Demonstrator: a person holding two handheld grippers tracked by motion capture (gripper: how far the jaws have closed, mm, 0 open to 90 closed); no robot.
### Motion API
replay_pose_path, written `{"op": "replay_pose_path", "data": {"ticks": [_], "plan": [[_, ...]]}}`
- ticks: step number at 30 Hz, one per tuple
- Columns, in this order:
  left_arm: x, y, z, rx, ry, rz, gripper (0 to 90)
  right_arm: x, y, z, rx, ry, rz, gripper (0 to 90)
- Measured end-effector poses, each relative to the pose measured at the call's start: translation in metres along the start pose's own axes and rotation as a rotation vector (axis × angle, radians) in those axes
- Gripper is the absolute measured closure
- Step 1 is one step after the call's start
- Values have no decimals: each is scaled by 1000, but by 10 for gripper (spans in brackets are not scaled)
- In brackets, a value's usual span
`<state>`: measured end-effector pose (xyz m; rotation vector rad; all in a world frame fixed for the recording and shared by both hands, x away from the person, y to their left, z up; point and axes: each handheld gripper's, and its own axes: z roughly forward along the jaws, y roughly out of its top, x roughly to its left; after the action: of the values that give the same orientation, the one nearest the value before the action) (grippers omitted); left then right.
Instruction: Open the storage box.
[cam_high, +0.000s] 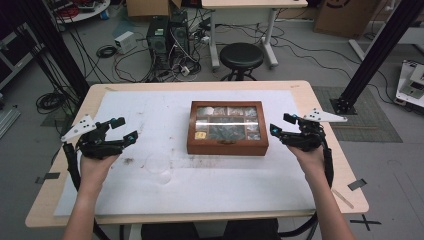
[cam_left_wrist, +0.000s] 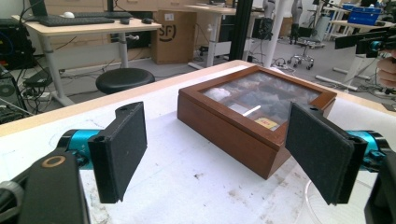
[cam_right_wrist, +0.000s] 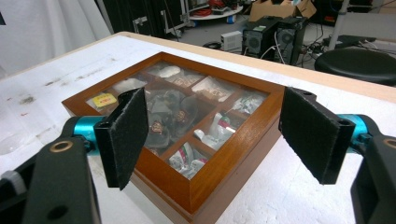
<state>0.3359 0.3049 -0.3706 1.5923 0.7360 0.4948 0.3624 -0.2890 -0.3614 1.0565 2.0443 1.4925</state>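
A brown wooden box (cam_high: 227, 145) with a glass lid sits shut at the middle of the table. Through the glass I see compartments holding small packets and a yellow label (cam_right_wrist: 104, 99). My left gripper (cam_high: 122, 130) hovers open to the box's left, well apart from it, with nothing between its jaws. My right gripper (cam_high: 280, 124) stands open just off the box's right side. In the left gripper view the box (cam_left_wrist: 224, 126) lies ahead between the black pads (cam_left_wrist: 122, 149). In the right gripper view the box (cam_right_wrist: 219, 168) corner sits close between the pads (cam_right_wrist: 314, 133).
A white foam sheet (cam_high: 150, 190) covers the wooden table (cam_high: 320, 100). A clear round lid or dish (cam_high: 159, 164) lies on the sheet near the left gripper. Behind the table stand a black stool (cam_high: 241, 57), computer towers (cam_high: 167, 35) and cables. A black frame post (cam_high: 372, 55) rises at right.
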Motion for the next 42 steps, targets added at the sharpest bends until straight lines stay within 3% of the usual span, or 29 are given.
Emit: {"op": "replay_pose_path", "data": {"ticks": [18, 23, 30, 33, 34, 38, 42], "plan": [[1, 0, -1, 1, 1, -1, 211, 2, -4, 2, 6, 12, 0, 214], [1, 0, -3, -3, 4, -5, 211, 4, -11, -4, -20, 26, -16, 214], [4, -1, -4, -2, 13, -10, 211, 3, -30, 0, 29, 61, -15, 214], [4, -2, -4, -3, 14, -11, 211, 3, -34, 2, 47, 61, -22, 214], [5, -2, -3, -4, 15, -12, 211, 3, -39, 5, 80, 61, -22, 214], [6, -2, -1, -3, 14, -12, 211, 2, -47, 10, 126, 56, -30, 216], [6, -2, 0, 0, 11, -7, 211, 2, -51, 13, 143, 55, -32, 217]]}}
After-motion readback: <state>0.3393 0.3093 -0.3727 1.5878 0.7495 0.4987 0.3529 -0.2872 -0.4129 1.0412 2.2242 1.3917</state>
